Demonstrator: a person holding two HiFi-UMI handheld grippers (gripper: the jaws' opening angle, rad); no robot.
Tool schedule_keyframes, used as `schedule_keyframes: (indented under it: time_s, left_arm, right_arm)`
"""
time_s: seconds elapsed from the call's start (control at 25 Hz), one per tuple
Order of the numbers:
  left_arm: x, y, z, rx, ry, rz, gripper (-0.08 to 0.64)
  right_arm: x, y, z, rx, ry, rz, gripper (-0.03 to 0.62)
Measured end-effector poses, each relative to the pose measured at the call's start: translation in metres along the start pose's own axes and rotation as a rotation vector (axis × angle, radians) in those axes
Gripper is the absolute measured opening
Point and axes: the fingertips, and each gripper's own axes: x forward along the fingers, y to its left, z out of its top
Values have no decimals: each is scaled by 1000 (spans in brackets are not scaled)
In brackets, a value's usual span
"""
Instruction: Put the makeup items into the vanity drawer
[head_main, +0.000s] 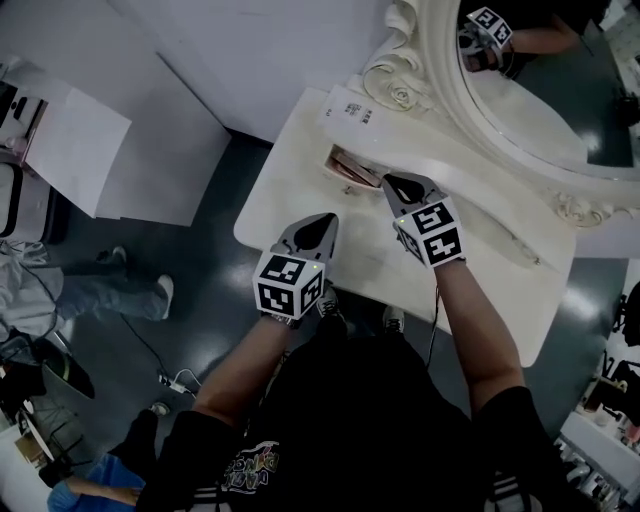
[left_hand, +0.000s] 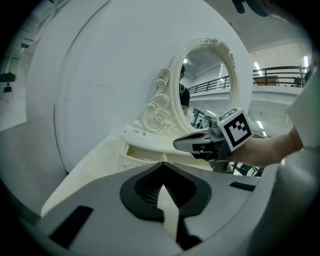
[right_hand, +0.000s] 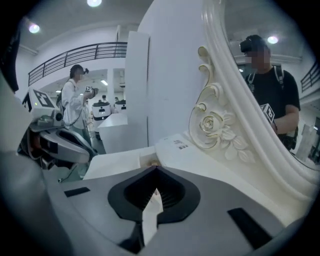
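A cream vanity tabletop (head_main: 515, 275) fills the middle of the head view, standing on a dark grey-blue floor (head_main: 215, 300). A white partition (head_main: 200, 60) sits at 11 o'clock. At 1 o'clock rises the oval mirror (head_main: 540, 90), its carved frame showing a rose (head_main: 400, 95) at the lower left curve.

Right at 12 o'clock the drawer (head_main: 335, 163) stands open in the tabletop's far edge, and pinkish makeup items (head_main: 358, 172) lie inside it, too small to tell apart.

The left hand-held gripper (head_main: 322, 228) hovers over the tabletop's near-left part with its jaws clenched together on nothing. The right hand-held gripper (head_main: 400, 188) hangs just beside the drawer at its 4 o'clock. It too is clamped tight and empty, its tips aimed at the drawer opening.

Round the edges, a seated person's jeans and shoes (head_main: 105, 290) show at 9 o'clock, and a cable with a power strip (head_main: 178, 381) trails across the floor at 8 o'clock. In the right gripper view a second person (right_hand: 74, 102) stands far back at 9 o'clock, under a railed balcony (right_hand: 75, 57).
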Motion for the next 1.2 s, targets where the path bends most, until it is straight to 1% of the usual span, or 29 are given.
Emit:
schedule_keyframes:
  time_s: [0.24, 0.4, 0.6, 0.88, 1.04, 1.2]
  left_arm:
    - [-7, -34, 6, 27, -26, -5, 0]
    - [-10, -63, 12, 49, -46, -13, 0]
    - [-10, -104, 13, 70, -59, -24, 0]
    - [-13, -160, 2, 74, -64, -31, 0]
    - [-14, -189, -1, 81, -76, -23, 0]
    - [-13, -215, -6, 72, -92, 3, 0]
  right_arm:
    - [-57, 0, 5, 141, -114, -5, 29]
    - [-102, 1, 4, 194, -177, -15, 29]
    - [-154, -2, -8, 221, -225, -28, 29]
    - [-213, -2, -31, 261, -266, -21, 29]
    - [-241, 1, -37, 247, -290, 2, 29]
    - [-262, 5, -48, 219, -300, 47, 29]
